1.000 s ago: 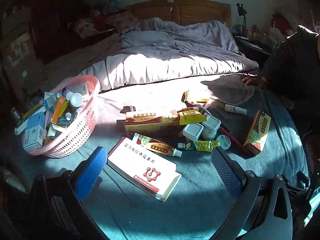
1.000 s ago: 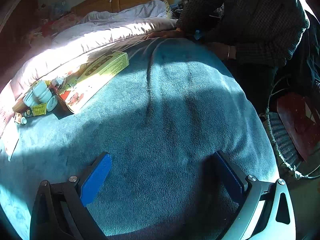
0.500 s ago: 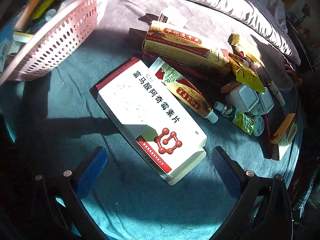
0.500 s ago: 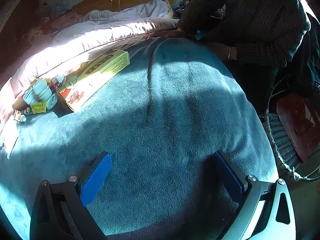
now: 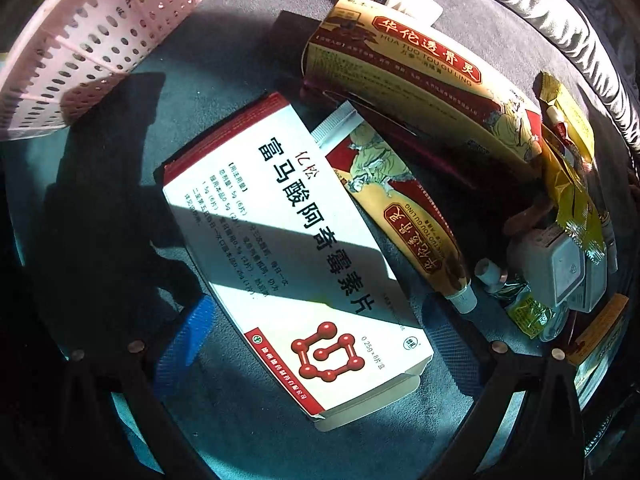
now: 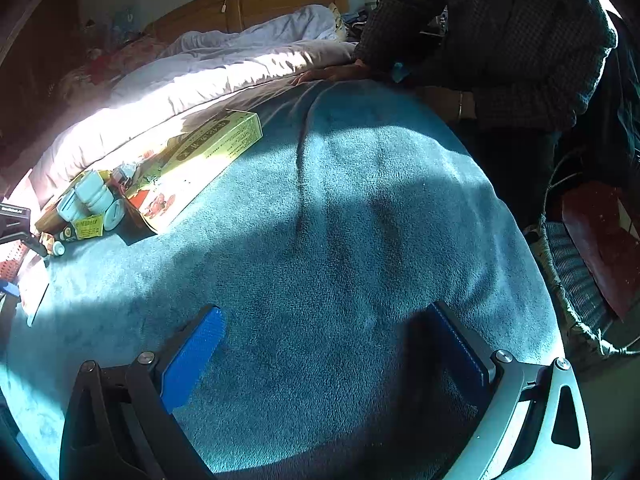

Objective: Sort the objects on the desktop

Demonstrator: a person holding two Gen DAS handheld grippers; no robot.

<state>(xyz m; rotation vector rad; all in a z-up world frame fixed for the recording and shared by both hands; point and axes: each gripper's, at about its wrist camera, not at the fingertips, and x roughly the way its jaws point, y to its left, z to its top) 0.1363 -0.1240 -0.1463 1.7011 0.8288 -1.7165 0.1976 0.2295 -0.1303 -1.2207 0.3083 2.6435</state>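
Since a second ago my left gripper [image 5: 316, 328] has dropped in close over the white medicine box [image 5: 292, 252], which now fills the space between its spread jaws; neither blue pad touches it as far as I can tell. Beyond the jaws and to their left sits the pink basket [image 5: 92, 36]. Ahead and right of the jaws an ointment tube [image 5: 404, 212] leans on the box's far edge, with a long red-and-cream carton [image 5: 420, 80] past it. Further right are yellow sachets [image 5: 572, 188] and small white bottles [image 5: 560, 272], crowded together.

My right gripper [image 6: 324, 356] has barely shifted: jaws wide apart over bare teal blanket [image 6: 340, 220], holding nothing. Far ahead and left of them lies a yellow carton [image 6: 208, 160]. A person in a dark sweater [image 6: 500, 40] stands ahead to the right, one hand on the bed.
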